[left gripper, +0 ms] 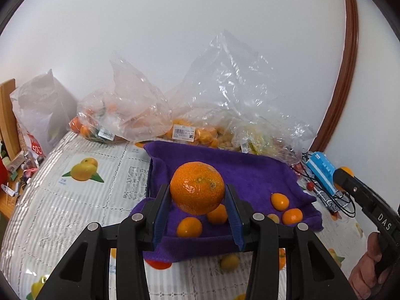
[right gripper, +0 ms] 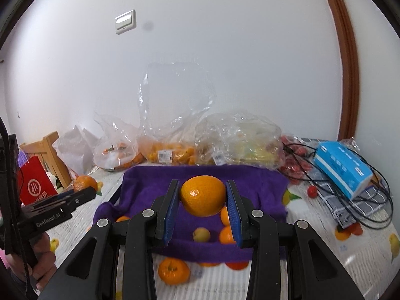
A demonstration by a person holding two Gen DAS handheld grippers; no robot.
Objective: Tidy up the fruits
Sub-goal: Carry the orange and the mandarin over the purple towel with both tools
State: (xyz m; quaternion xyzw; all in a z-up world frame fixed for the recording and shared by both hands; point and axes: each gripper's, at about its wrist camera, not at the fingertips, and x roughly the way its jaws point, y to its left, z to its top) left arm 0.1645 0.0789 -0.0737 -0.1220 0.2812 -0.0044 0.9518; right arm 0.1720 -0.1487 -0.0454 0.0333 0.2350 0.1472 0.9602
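A large orange (left gripper: pixel 197 187) is clamped in the left gripper (left gripper: pixel 197 201) and a smaller one (right gripper: pixel 203 197) in the right gripper (right gripper: pixel 203 203); both are held above the purple towel (left gripper: pixel 250 172), likely for sorting by size.

A: Any lettering you can read?

B: "DAS" in white on the right gripper (left gripper: pixel 343 175), seen from the left wrist. "GenRobot.AI" on the left gripper (right gripper: pixel 85 192), seen from the right wrist.

A: And the bags?

B: The red bag (right gripper: pixel 35 187) bears a white round logo over characters too small to read. White price labels (left gripper: pixel 183 132) with barcodes sit on the fruit bags, their print illegible.

A: The blue box (right gripper: pixel 342 170)?

B: Printed, but unreadable.
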